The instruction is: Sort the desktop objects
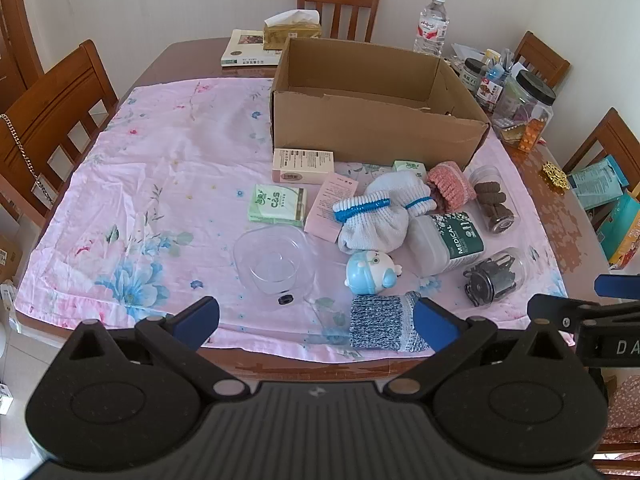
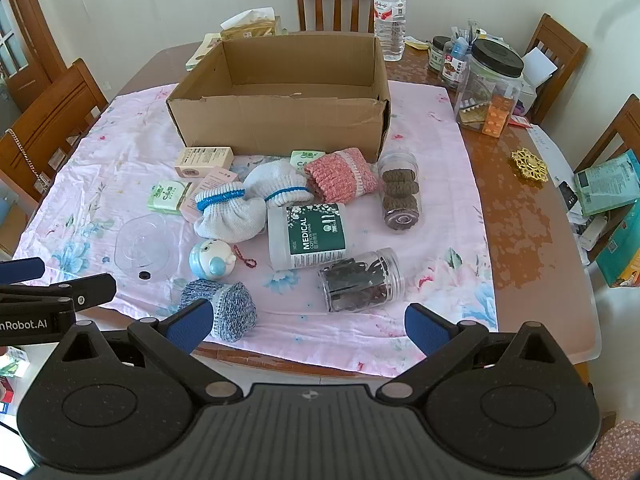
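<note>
Left gripper (image 1: 316, 318) jaws wide, empty, hovering over near edge of counter. Right gripper (image 2: 308, 326) same (wide, empty). Open brown cardboard box (image 2: 280, 124) on pink floral cloth (image 1: 160, 184). In front of box: white knit gloves (image 2: 248, 204), blue-grey knit roll (image 2: 228, 310), clear jar of black clips (image 2: 360, 280).

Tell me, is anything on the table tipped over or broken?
Yes. Three jars lie on their sides on the pink cloth: the cotton swab jar, the hair-tie jar and the clip jar. The cardboard box has a torn front rim.
</note>
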The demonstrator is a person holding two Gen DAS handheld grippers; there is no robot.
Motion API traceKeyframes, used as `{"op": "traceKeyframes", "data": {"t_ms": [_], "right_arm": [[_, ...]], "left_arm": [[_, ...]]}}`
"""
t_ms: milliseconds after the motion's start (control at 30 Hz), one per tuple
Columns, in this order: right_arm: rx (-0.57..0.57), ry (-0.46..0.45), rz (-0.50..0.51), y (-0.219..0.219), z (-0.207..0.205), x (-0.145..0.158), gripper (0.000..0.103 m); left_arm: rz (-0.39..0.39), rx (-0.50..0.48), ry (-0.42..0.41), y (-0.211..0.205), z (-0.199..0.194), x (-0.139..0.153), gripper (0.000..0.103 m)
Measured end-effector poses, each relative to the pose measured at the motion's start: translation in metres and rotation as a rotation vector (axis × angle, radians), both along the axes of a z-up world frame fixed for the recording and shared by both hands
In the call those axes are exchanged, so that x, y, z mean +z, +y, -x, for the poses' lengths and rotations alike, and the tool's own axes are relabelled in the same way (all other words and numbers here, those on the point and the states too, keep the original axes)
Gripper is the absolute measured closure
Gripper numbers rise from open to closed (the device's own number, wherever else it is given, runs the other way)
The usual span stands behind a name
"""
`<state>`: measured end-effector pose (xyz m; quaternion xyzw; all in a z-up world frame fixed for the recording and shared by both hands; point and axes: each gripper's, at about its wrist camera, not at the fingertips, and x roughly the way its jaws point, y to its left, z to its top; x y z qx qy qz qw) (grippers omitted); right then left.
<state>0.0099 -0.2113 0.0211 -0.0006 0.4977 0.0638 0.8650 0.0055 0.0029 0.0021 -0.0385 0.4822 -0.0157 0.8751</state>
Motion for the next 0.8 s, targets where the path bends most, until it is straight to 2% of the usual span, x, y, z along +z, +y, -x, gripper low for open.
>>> {"op": "traceKeyframes", "data": {"t_ms": [800], "right_arm": [[0.061, -0.032, -0.013, -0.012, -0.005, -0.004, 0.000]], "left_arm": [[-0.009, 0.037, -0.020, -0.006, -0.001, -0.007, 0.001]]}}
